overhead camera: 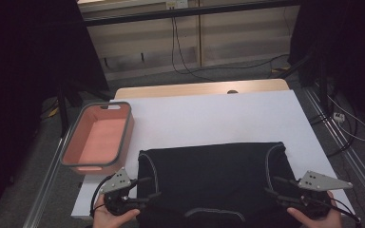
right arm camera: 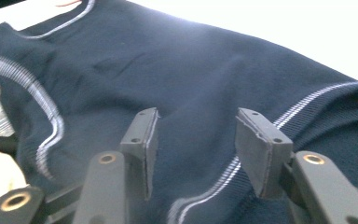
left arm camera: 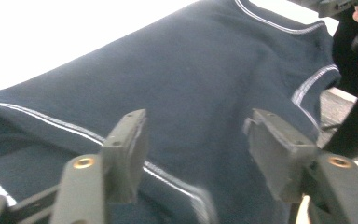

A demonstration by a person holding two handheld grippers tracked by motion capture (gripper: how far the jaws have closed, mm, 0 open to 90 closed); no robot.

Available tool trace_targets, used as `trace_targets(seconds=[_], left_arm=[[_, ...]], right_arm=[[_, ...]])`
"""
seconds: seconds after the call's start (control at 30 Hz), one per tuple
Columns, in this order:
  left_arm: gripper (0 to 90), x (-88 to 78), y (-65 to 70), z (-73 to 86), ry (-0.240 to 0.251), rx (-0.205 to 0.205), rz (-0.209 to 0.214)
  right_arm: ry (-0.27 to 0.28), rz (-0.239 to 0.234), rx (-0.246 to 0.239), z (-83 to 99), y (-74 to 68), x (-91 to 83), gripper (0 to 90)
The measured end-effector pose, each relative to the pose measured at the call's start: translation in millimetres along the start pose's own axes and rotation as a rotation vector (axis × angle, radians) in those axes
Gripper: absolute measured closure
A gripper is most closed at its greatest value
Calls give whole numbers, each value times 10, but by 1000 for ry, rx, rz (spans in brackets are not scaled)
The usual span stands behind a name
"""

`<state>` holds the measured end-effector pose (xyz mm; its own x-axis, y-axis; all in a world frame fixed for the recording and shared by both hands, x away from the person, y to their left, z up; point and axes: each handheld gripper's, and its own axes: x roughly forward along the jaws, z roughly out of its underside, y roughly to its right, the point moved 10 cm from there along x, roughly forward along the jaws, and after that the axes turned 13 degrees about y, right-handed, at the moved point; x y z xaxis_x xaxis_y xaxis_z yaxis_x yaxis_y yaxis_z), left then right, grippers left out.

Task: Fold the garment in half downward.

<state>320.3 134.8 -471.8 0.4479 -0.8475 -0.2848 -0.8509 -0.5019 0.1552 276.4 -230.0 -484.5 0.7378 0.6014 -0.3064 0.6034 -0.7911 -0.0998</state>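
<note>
- A salmon-pink basket (overhead camera: 97,137) with a grey rim sits at the left edge of the white tabletop (overhead camera: 209,118), apart from the garment.
- The left claw (overhead camera: 147,187) hovers at the left side of the dark navy garment (overhead camera: 211,178), jaws spread, nothing pinched.
- The garment lies flat at the near edge of the tabletop, between both claws, pale stripes along its seams.
- The right claw (overhead camera: 274,186) sits at its right side, jaws also spread, gripping nothing.

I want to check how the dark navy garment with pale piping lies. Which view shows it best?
The high view: the whole dark navy garment lies flat on the white table. Both gripper views show close patches of its cloth and piping beyond open jaws.
</note>
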Motion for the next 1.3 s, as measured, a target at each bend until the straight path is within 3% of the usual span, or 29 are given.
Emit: trace_targets(seconds=[0.1, 0.27, 0.33, 0.4, 0.47, 0.6, 0.67, 0.77, 0.9, 1.03, 1.1, 1.17, 1.23, 1.3], left_arm=[[282, 8, -41, -3, 4, -16, -6], [243, 127, -195, 169, -88, 8, -59], [217, 173, -223, 188, -99, -1, -69], [156, 215, -231, 178, -111, 27, -87], [117, 259, -229, 151, -115, 45, -104], [76, 344, -269, 53, -91, 45, -113], [63, 391, -315, 30, -89, 35, -109], [62, 469, -366, 20, -87, -27, -117], [62, 568, -439, 4, -88, -33, -101], [58, 663, -558, -20, -87, -37, -138], [59, 706, -571, -20, -85, -44, -114], [58, 751, -618, 0, -98, -24, -133], [62, 779, -657, 27, -110, -2, -165], [62, 781, -648, 47, -117, -23, -161]], right_arm=[[-5, 14, 6, 15, 37, 15, 473], [-10, 24, 10, 15, 95, 71, 447], [-18, 26, 6, 15, 136, 100, 442], [-26, 31, 4, 13, 189, 138, 419], [-33, 38, 7, 11, 225, 169, 387], [-29, 26, 40, -53, 274, 231, 334], [-34, 30, 60, -82, 347, 249, 312], [-40, 70, 67, -112, 513, 275, 257], [-60, 124, 58, -152, 736, 322, 213], [-73, 155, 42, -234, 883, 385, 186], [-80, 170, 33, -284, 968, 430, 177], [-100, 196, 22, -305, 1084, 487, 175], [-111, 203, 50, -317, 1192, 552, 201], [-135, 235, 31, -322, 1302, 607, 227]])
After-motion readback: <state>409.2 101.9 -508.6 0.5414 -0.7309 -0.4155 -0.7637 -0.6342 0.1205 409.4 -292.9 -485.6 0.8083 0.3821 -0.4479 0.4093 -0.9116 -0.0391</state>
